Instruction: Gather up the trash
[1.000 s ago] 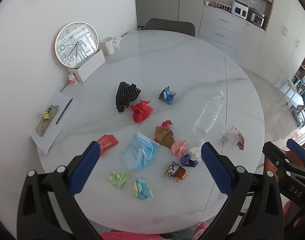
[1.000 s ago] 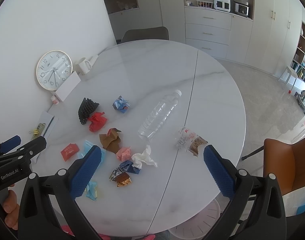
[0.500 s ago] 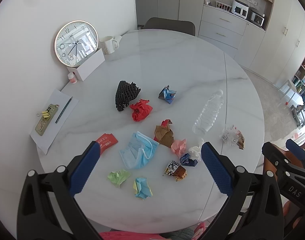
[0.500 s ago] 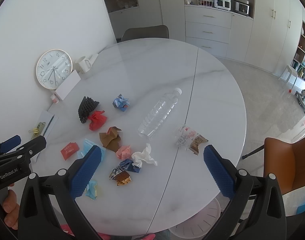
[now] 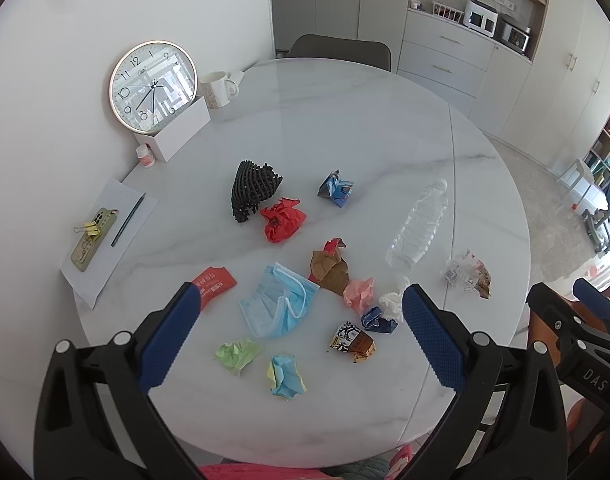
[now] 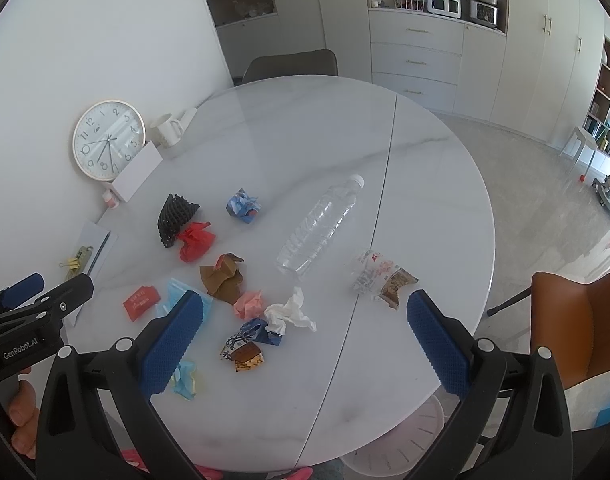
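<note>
Left wrist view: the left gripper hangs wide apart and empty, barely shifted from a second ago; the crumpled blue face mask sits at twelve o'clock between its tips on the round white marble table.

Right wrist view: the right gripper is spread too, drifting slightly nearer; the white tissue wad lies dead ahead and the clear plastic bottle beyond. Nothing is collected yet.

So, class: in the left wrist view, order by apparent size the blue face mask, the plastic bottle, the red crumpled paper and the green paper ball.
Blue face mask and plastic bottle: alike
Red crumpled paper
Green paper ball
</note>
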Motion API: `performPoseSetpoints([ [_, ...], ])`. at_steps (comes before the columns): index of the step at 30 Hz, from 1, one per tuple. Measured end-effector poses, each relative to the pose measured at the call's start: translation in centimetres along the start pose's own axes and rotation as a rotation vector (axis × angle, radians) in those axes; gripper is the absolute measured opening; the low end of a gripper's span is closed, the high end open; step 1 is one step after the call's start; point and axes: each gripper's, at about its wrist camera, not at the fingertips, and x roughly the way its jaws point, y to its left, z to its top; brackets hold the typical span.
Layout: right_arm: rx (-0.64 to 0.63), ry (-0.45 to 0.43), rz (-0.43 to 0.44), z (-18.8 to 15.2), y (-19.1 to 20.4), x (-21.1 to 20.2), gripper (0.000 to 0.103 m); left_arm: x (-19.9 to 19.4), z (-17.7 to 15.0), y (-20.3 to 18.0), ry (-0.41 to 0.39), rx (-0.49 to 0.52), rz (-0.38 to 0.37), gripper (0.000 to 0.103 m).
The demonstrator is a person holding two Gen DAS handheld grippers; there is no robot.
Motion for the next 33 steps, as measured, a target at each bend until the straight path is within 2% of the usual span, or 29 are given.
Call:
performPoseSetpoints([
  [12, -0.028, 0.012, 0.023, -2.3, -0.5, 2.3, 0.101, 2.9, -1.7, 2.1, 0.001, 0.043, -0.073, 0.097],
  [20, -0.056, 0.048, 0.035, -4.5, 0.0, 5.4, 0.101, 6.1, -4.5, 6.2, -0.010, 0.081, -0.012, 0.097],
  [24, -0.069, 0.087, 0.045, -5.2, 0.6, 7.3, 0.101, 8.3, -5.0, 8.9, 0.014, 0.046, -0.009, 0.097],
  [28, -0.080, 0.113, 0.078, -5.4, 2.7, 9.5, 0.101, 10.9, -4.9, 11.2, 0.031, 0.041, 0.001, 0.097],
  [33, -0.117, 0.146, 0.115, -5.3, 6.9, 12.0, 0.101, 15.0, -4.3, 13.6, 0.027, 0.095, -0.012, 0.094],
])
